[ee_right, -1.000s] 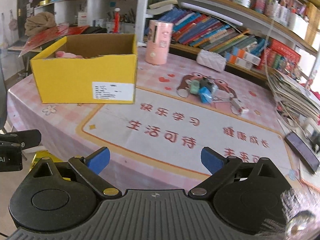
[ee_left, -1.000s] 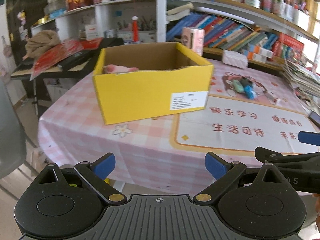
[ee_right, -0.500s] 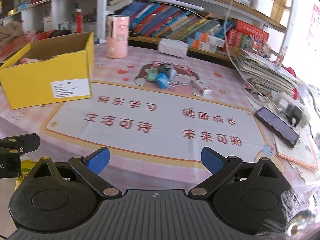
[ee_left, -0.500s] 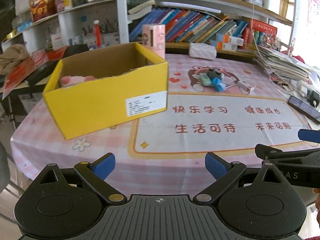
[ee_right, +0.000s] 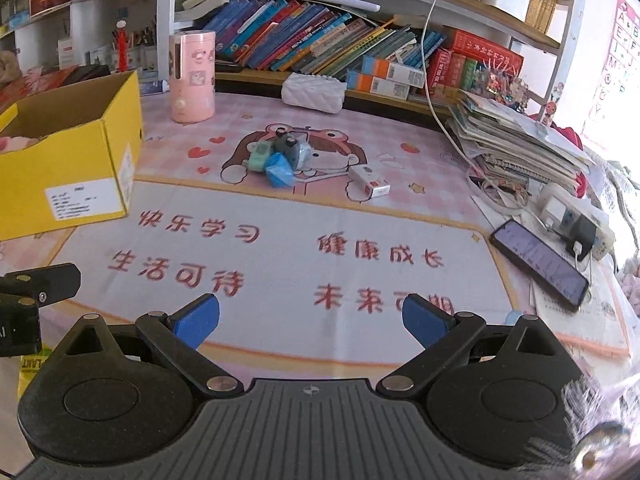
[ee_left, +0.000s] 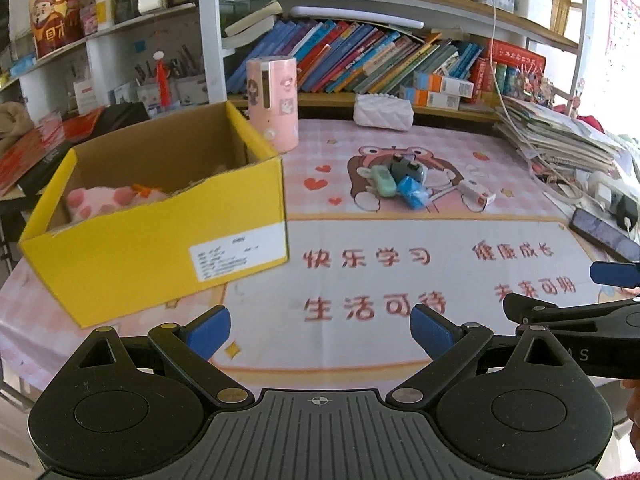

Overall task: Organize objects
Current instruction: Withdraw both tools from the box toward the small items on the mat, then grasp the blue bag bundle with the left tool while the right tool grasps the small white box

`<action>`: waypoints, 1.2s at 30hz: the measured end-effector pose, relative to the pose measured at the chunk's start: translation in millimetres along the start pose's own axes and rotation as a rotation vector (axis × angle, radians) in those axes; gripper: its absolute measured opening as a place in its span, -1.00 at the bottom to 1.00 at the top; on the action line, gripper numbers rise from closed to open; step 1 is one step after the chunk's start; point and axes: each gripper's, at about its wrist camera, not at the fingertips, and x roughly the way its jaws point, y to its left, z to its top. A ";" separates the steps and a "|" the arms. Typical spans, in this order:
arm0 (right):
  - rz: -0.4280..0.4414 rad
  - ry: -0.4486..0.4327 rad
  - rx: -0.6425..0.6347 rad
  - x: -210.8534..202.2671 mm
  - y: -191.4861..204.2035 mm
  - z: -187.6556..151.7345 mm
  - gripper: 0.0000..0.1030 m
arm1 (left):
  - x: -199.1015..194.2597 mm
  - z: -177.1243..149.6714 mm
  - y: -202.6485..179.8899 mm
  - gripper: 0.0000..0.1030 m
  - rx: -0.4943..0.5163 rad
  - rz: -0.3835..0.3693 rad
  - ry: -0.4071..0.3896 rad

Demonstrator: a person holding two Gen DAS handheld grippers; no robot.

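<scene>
Both grippers, left gripper (ee_left: pixel 320 326) and right gripper (ee_right: pixel 311 316), fingers apart, empty | blue packet (ee_right: pixel 279 170) far-centre: we judge light, crinkly; pinch mid-body | yellow box (ee_left: pixel 152 216) left.

Bright daylight from the right, blown out beside the slumped stack of paper notebooks (ee_right: pixel 520 140). Strong fisheye bending at the edges, shelves curve. Slight motion blur on the red printed characters left of it; shadows soft.

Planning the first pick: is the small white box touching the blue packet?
Apart. The right wrist view shows bare tablecloth between the white box and the blue packet.
</scene>
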 end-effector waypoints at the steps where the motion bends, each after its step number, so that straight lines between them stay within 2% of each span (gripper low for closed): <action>1: 0.002 0.000 -0.002 3.4 -2.4 3.5 0.92 | 3.2 2.9 -2.3 0.90 0.000 0.002 0.000; 18: 0.072 -0.004 -0.036 63.4 -38.8 53.8 0.92 | 52.2 40.6 -31.2 0.90 -0.049 0.004 -0.010; 36: 0.145 0.004 -0.019 105.0 -64.1 78.2 0.91 | 83.1 60.4 -50.6 0.91 -0.062 0.037 0.005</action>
